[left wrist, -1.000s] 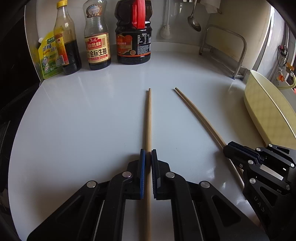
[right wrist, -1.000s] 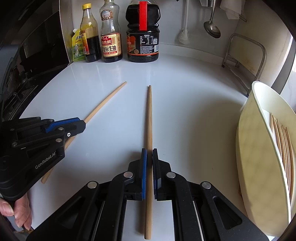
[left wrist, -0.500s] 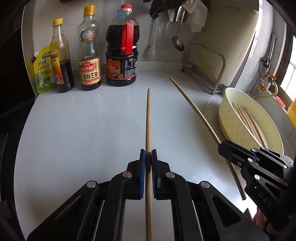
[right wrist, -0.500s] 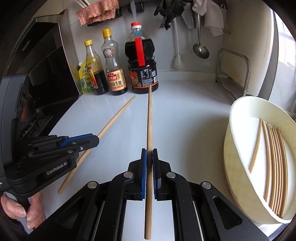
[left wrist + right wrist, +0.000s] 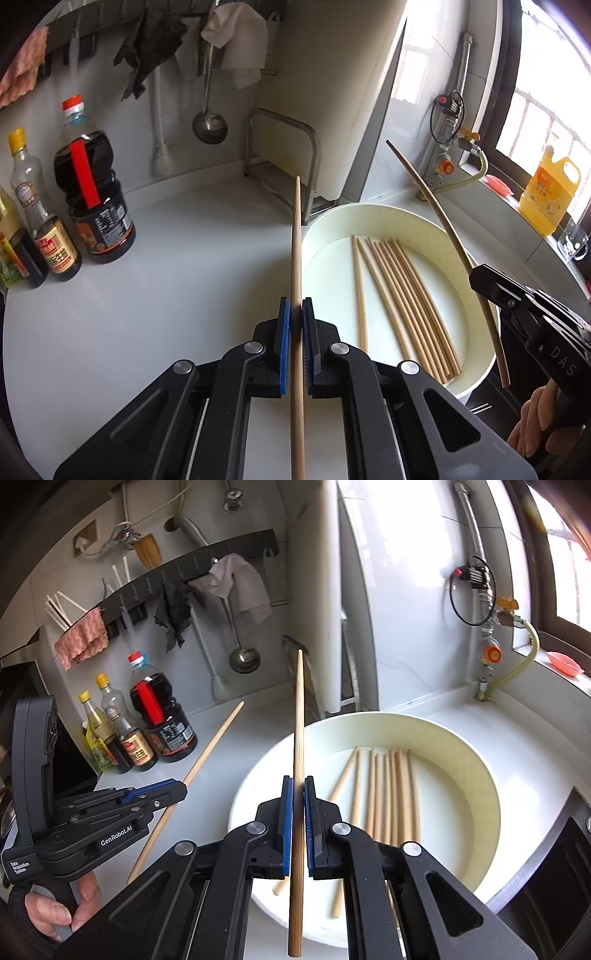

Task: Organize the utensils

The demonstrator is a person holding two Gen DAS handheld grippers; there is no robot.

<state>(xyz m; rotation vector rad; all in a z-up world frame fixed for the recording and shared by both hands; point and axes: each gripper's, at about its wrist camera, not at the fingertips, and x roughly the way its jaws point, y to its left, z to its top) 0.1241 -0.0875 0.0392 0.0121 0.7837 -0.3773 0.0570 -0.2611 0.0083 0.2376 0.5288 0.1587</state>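
Loose chopsticks (image 5: 402, 299) lie in the basin (image 5: 476, 258), bottles (image 5: 92, 206) standing well left on the counter (image 5: 166, 277).

Daylight enters through the window (image 5: 535, 110) on the right and is overexposed there. Glare washes the white wall panel (image 5: 399, 546) and the glossy tabletop (image 5: 166, 258). Left edges fall dim. Strong fisheye bending and dark vignetting at corners. Focus sharp; shadows soft.

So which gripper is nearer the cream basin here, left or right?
Right. The right gripper holds its chopstick over the cream basin's near rim; the left gripper is beside the basin, over the counter.
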